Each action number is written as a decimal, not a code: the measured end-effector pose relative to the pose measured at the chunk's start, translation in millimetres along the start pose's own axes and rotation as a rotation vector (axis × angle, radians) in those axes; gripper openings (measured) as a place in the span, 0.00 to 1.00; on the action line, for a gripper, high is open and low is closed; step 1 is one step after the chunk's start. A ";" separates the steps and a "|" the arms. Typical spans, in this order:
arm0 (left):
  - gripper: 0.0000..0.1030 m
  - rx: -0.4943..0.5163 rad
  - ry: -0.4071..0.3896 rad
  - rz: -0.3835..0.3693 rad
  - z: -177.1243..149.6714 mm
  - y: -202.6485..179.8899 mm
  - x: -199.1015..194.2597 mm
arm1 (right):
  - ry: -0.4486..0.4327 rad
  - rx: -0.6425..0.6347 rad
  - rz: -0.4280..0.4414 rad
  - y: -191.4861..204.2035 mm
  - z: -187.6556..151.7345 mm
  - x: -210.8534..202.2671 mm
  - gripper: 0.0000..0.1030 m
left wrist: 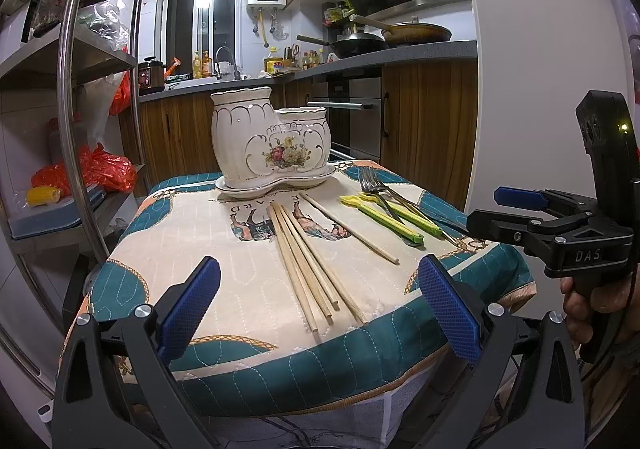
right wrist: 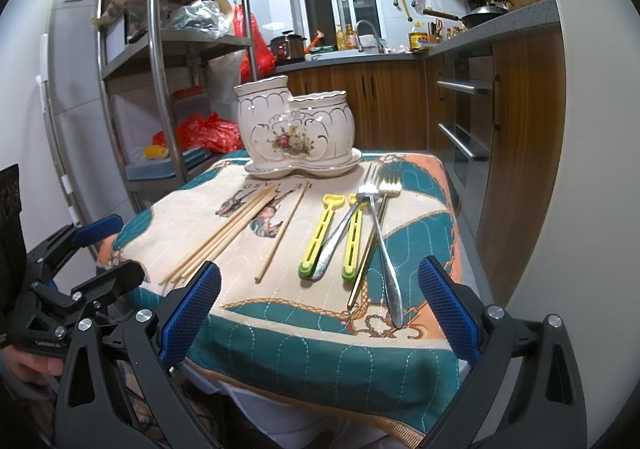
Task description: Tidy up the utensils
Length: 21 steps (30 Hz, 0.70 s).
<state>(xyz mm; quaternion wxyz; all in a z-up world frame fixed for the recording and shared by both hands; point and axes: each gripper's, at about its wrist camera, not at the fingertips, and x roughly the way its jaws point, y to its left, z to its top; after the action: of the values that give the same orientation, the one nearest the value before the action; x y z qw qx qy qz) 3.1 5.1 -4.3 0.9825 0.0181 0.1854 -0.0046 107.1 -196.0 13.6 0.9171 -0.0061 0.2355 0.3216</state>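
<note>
Blue ribbed pads of the left gripper [left wrist: 318, 307] frame the near edge of the quilted table cover [left wrist: 200, 233], spread wide with nothing between them. Straight ahead, a bundle of wooden chopsticks [left wrist: 306, 263] lies on the cloth with its near tips between the two pads, though still clear of them, and its long axis running away from the fingers toward the ceramic utensil holder [left wrist: 269, 141]. One stray chopstick [left wrist: 349, 228] lies apart to the right of the bundle, angled a little outward.

From the right wrist view, the right gripper [right wrist: 318, 307] is likewise fully open and empty, held at the table's near edge. In front of it lie two yellow-green clips [right wrist: 334, 235], a steel fork [right wrist: 382, 249], a gold-toned fork [right wrist: 376, 237] and another steel utensil [right wrist: 338, 237] whose head is hidden among the others; their handles point back toward the fingers and they overlap one another. The holder stands at the far side of the table on its own saucer, its two compartments apparently empty, though their insides cannot be seen.

The relation that matters: the chopsticks lie lengthwise along the left gripper's line of reach, so the fingers would close across the bundle's width, and the left hand is clearly the nearer one. The forks sit nearer the right gripper. Nothing looks sorted yet, so the task seems to be at its start.
</note>
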 end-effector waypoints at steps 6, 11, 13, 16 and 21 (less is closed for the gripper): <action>0.95 0.002 0.002 0.001 -0.9 0.3 0.6 | 0.000 -0.001 0.000 -0.1 0.1 -0.1 0.95; 0.95 0.004 0.002 -0.003 -1.8 0.0 0.3 | -0.002 0.001 -0.001 -0.2 0.1 -0.3 0.95; 0.95 0.009 0.004 -0.001 -2.4 -0.8 0.7 | -0.001 0.002 0.000 -0.1 0.2 -0.3 0.95; 0.95 0.012 0.006 0.002 -1.7 -2.1 1.7 | -0.001 0.001 0.001 -0.2 0.1 -0.5 0.95; 0.95 0.012 0.007 0.000 -1.9 -2.2 1.8 | -0.002 0.001 0.000 -0.4 0.1 -0.6 0.95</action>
<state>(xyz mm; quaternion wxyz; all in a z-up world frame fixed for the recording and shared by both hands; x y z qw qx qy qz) 4.0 2.9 -6.8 0.9817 0.0239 0.1888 -0.0054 107.0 -196.6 14.0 0.9173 -0.0053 0.2349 0.3216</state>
